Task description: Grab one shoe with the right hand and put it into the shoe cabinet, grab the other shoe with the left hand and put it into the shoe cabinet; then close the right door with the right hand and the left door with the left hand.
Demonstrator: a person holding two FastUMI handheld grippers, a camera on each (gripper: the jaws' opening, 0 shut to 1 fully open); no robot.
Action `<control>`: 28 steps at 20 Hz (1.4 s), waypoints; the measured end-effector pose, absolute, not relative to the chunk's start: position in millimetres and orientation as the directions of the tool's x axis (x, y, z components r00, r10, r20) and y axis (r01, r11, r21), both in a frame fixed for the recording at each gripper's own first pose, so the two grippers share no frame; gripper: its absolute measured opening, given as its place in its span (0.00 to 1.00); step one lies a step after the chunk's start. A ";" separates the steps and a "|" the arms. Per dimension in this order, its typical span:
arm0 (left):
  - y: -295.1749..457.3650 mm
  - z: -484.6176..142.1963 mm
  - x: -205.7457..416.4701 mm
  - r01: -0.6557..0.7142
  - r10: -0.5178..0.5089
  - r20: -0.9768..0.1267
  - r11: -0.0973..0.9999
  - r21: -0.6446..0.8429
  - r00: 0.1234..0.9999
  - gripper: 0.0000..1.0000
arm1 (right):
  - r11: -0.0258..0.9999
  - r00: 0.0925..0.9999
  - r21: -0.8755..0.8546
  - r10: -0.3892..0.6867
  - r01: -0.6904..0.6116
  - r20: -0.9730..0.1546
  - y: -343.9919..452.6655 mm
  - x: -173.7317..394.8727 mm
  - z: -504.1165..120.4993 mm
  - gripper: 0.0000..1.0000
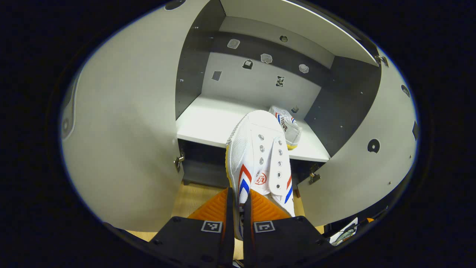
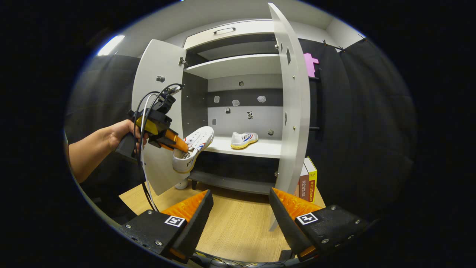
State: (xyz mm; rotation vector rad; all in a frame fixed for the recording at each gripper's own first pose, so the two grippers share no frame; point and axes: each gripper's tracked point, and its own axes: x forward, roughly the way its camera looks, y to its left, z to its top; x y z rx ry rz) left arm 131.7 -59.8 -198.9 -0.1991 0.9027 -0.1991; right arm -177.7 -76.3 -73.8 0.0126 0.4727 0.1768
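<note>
Shoes, white canvas with red-blue stripes: one [image 2: 243, 140] already on the pale cabinet shelf [image 1: 208, 123]; the other [image 1: 258, 160] clenched at its heel by the left gripper [image 1: 238, 208], apparently just short of the shelf. Right gripper [image 2: 240, 208] released, holding nothing. Both white doors [image 1: 122, 123] left to close.

Left gripper view: rides close in front of the open shoe cabinet [image 1: 260, 82], facing straight into its middle shelf [image 1: 208, 123] between both doors. Right gripper view: set farther back and lower, facing the cabinet [image 2: 238, 96] front over the wooden floor [image 2: 238, 223], taking in the left gripper [image 2: 182, 147] from the side. Shared: cabinet interior, shelf [image 2: 256, 148], both doors, floor
</note>
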 end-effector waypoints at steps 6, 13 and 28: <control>-77.7 -196.8 216.8 0.095 -0.281 -0.751 0.955 -0.282 0.598 0.17 | 0.996 0.887 0.043 0.087 -0.076 -0.453 -105.7 -179.3 -71.1 0.93; -97.0 -216.7 282.0 0.054 -0.305 -0.774 0.942 -0.332 0.555 0.17 | 0.999 0.898 0.045 0.005 0.017 -0.439 -134.7 -175.5 -58.5 0.93; -109.4 -285.2 339.4 0.005 -0.323 -0.842 0.934 -0.356 0.431 0.17 | 0.979 0.894 -0.007 -0.188 0.203 -0.408 -199.4 -183.2 -30.1 0.93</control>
